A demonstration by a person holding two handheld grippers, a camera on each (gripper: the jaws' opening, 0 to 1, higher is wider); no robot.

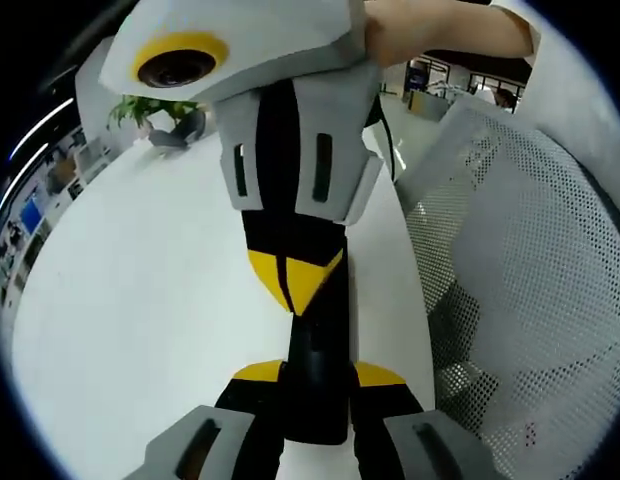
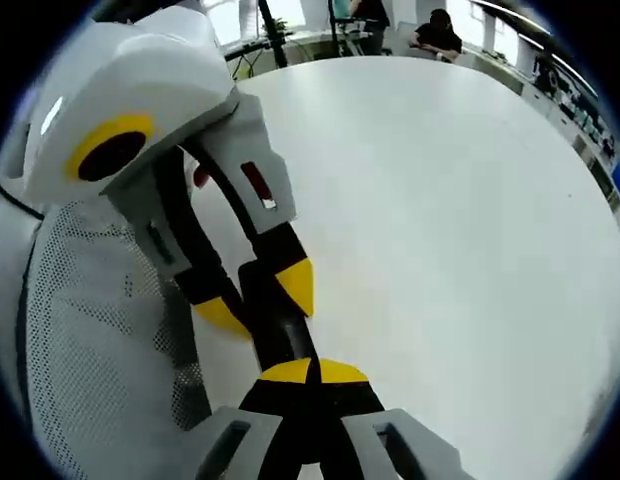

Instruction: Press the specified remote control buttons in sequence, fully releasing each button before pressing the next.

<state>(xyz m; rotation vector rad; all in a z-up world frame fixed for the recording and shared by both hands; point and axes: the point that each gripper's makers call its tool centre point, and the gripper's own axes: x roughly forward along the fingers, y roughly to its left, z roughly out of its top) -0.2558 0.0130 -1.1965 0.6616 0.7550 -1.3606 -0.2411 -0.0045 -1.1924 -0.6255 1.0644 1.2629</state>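
My left fingers [image 1: 318, 375] are clamped on the remote control [image 1: 315, 345]. In the left gripper view their yellow tips sit on either side of its slim black body, which runs up the middle of the view, above the white surface [image 1: 140, 300]. My right fingers [image 1: 293, 280] come down from the top of that view. Their two yellow tips are drawn together into a single point, and that point meets the far end of the remote. I cannot tell which button lies under it, because the black face shows no markings.

In the right gripper view my right fingers [image 2: 312, 372] rise from the bottom, closed tip against tip with nothing between them. The remote control [image 2: 280, 335] lies just beyond them as a dark bar slanting up and to the left. My left fingers [image 2: 258, 300] reach in from the upper left of that view, one yellow tip on each side of the bar, gripping it. The right tips appear to rest on the remote, though the contact itself is hidden beneath them.

The white surface [image 2: 440, 200] spreads wide and round behind. A white mesh chair [image 1: 530, 280] stands just beside its edge, close by the grippers, and it also appears in the right gripper view [image 2: 90, 330]. A green plant [image 1: 150, 108] stands at the far side of the surface.
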